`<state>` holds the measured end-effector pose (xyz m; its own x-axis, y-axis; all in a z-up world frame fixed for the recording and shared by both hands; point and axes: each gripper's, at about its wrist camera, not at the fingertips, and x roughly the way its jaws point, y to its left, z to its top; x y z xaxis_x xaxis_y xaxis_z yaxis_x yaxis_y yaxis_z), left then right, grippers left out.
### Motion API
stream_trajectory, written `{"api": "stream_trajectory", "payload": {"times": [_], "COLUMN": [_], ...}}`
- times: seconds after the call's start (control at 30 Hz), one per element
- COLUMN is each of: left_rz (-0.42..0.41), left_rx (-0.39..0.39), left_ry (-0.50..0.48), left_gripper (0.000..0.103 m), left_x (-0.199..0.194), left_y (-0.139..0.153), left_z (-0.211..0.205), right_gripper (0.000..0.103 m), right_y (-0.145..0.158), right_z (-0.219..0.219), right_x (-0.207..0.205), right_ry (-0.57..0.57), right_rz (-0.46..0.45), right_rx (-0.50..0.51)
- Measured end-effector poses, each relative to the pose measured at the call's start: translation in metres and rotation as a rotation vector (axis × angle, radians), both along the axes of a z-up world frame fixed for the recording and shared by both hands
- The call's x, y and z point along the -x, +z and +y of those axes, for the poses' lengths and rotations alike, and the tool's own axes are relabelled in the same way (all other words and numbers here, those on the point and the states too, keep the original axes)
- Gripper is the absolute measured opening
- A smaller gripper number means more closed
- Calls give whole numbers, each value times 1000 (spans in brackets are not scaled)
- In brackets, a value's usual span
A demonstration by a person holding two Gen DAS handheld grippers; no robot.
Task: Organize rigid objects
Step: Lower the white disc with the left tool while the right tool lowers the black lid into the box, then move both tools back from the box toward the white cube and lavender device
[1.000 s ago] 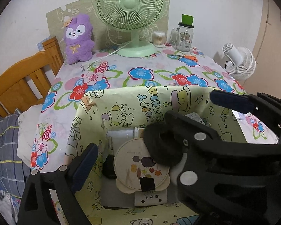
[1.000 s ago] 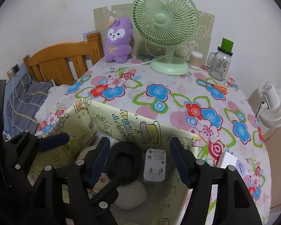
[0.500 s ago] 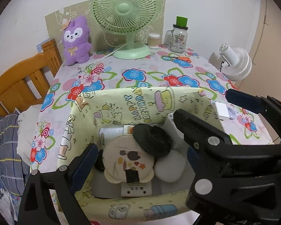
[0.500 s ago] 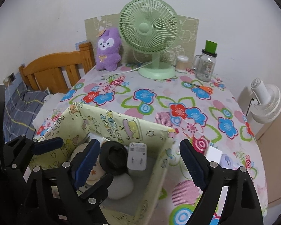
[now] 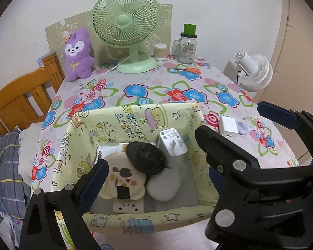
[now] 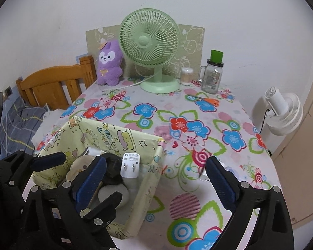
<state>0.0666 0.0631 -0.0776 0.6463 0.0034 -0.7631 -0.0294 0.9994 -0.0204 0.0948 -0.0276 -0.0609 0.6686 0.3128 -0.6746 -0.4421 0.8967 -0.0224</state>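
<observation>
A yellow cartoon-print box [image 5: 135,116] [image 6: 114,133] sits on the flowered table. Inside lie a black round object [image 5: 145,157] [image 6: 112,167], a white plug charger [image 5: 172,142] [image 6: 130,164], a round cream case [image 5: 123,177], a white rounded object [image 5: 163,184] and a white block. A white adapter [image 5: 228,126] and a small lilac object [image 5: 242,127] lie on the table right of the box. My left gripper [image 5: 152,160] is open and empty above the box. My right gripper [image 6: 154,177] is open and empty over the box's right edge.
A green desk fan [image 5: 126,31] [image 6: 150,48], a purple plush [image 5: 78,54], a cotton-swab jar [image 5: 160,52], a glass mug jar with green lid [image 5: 187,45] and orange scissors [image 6: 210,101] stand at the back. A white floor fan [image 5: 253,74] is right; a wooden bed frame [image 5: 20,95] left.
The right gripper let go of the black round object, which now lies in the box, and both grippers pulled back and up. The right gripper shifted rightward.
</observation>
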Motion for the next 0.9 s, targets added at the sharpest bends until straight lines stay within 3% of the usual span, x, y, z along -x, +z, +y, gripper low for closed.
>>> {"api": "stream_trajectory", "payload": {"times": [0.9], "left_rz": [-59], "left_rx": [10], "left_ry": [-53], "left_gripper": [103], "left_x": [11], "left_y": [23], "left_z": [-45], "right_gripper": [98], "right_y": [25], "right_z": [-52], "right_x": [15], "right_ry": [-57], "right_rz": [-34], "right_rx": [-40]}}
